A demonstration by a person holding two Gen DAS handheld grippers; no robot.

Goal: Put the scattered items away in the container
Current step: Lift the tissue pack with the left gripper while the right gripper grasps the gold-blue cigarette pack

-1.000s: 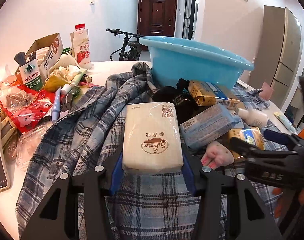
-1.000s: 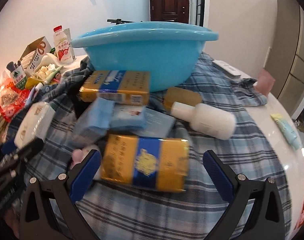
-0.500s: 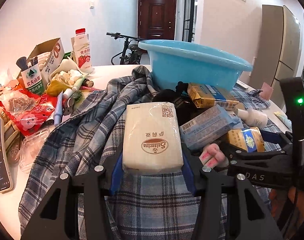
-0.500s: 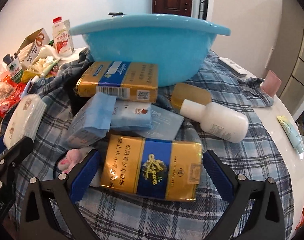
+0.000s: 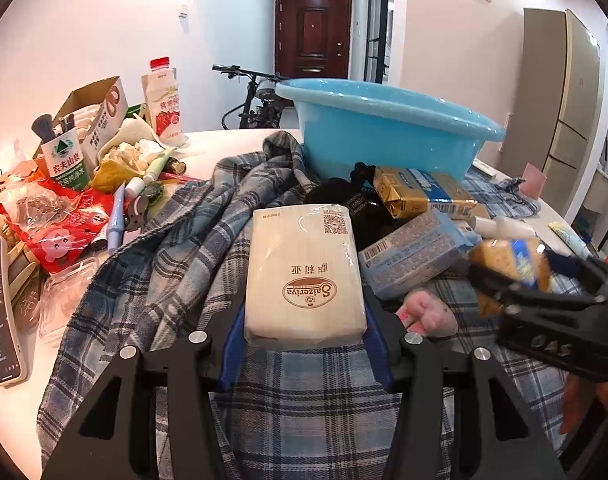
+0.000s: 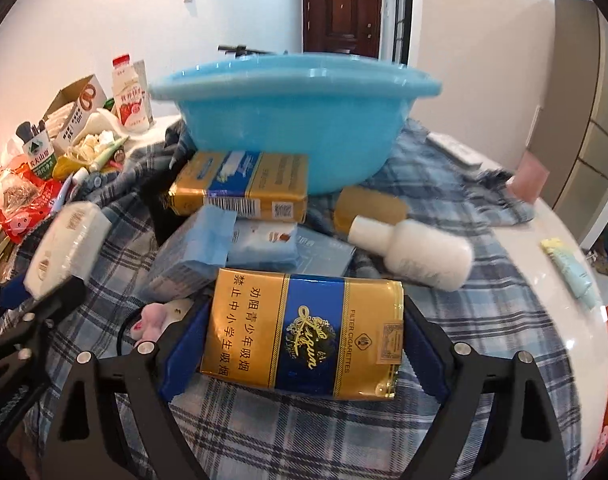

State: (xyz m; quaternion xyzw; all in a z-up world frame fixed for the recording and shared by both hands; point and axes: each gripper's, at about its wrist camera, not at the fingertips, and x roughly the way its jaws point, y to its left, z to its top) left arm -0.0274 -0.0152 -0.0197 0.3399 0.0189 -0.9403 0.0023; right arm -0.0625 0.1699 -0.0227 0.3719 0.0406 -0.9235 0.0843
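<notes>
My left gripper (image 5: 304,334) is shut on a cream tissue pack (image 5: 304,272) and holds it over the plaid cloth; the pack also shows in the right wrist view (image 6: 64,248). My right gripper (image 6: 304,344) is shut on a gold and blue cigarette carton (image 6: 304,332), lifted slightly; it shows blurred in the left wrist view (image 5: 512,260). The blue basin (image 6: 292,120) stands behind on the cloth, and also appears in the left wrist view (image 5: 388,132). A second gold carton (image 6: 240,188), blue packs (image 6: 260,244) and a white bottle (image 6: 420,252) lie before the basin.
A plaid shirt (image 5: 176,248) covers the white table (image 6: 560,280). At the left lie a milk bottle (image 5: 164,100), a cardboard box (image 5: 96,108), red snack bags (image 5: 56,224) and a phone (image 5: 0,312). A small tube (image 6: 572,272) lies at the right edge.
My right gripper has closed on the gold and blue carton and raised it a little. My left gripper still holds the tissue pack, lifted slightly.
</notes>
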